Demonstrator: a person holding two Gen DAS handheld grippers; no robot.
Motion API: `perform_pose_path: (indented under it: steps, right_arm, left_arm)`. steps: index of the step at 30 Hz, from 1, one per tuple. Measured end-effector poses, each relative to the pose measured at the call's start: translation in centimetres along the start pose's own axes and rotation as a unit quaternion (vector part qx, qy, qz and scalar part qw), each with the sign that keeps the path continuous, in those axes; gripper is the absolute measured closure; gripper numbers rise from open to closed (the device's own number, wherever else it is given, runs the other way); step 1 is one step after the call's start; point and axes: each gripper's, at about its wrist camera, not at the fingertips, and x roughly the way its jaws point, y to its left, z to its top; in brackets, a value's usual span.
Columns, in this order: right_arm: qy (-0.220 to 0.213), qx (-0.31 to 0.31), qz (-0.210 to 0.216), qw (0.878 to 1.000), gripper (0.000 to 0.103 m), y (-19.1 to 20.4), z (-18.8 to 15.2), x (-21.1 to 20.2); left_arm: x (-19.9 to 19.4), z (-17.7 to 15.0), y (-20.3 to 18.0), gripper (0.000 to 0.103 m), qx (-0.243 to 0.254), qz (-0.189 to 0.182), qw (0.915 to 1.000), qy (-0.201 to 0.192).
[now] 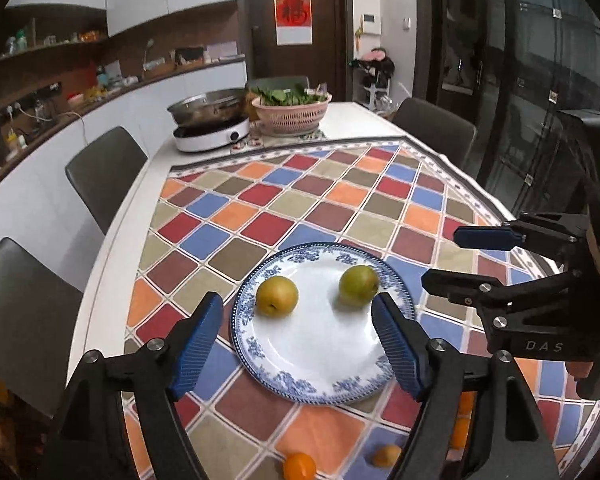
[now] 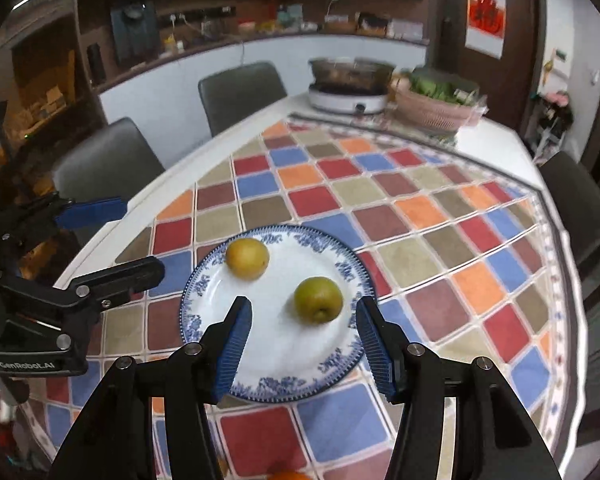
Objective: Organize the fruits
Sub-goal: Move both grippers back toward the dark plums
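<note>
plate (image 1: 300, 360): 2 fruits, yellow pear (image 1: 277, 295) and green pear (image 1: 358, 283), apart | left gripper (image 1: 296, 340): jaws wide, empty | right gripper (image 2: 302, 340): jaws parted, empty | basket (image 1: 290, 114): greens

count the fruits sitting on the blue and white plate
2: a yellowish fruit at the plate's far left and a greener fruit nearer its right rim. Neither gripper holds either.
</note>
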Motion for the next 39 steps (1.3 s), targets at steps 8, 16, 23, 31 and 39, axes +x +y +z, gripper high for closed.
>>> perform_pose_path:
  steps: [8, 16, 23, 31, 39]
  right_arm:
    - [-0.049, 0.002, -0.019, 0.999, 0.041, 1.2, -3.2, -6.2]
    - [-0.075, 0.008, -0.029, 0.997, 0.041, 2.0, -6.4, -10.5]
    - [-0.081, 0.018, -0.039, 0.996, 0.041, 2.6, -9.9, -12.8]
    - [-0.076, 0.011, -0.055, 0.996, 0.041, 3.3, -13.4, -13.8]
    - [-0.049, 0.018, -0.054, 0.997, 0.041, 3.1, -16.6, -13.0]
  left_arm:
    - [-5.3, -2.3, -3.2, 0.021, 0.027, 0.015, 0.9985, -0.046]
    - [-9.2, -4.7, -5.3, 0.017, 0.025, 0.016, 0.9970, -0.071]
    - [-10.3, -7.6, -7.0, 0.017, 0.021, -0.002, 0.9979, -0.061]
    - [-10.1, -10.6, -8.6, 0.017, 0.030, -0.029, 0.9976, -0.055]
    - [-8.9, -12.9, -10.3, 0.017, 0.080, -0.039, 0.9945, -0.054]
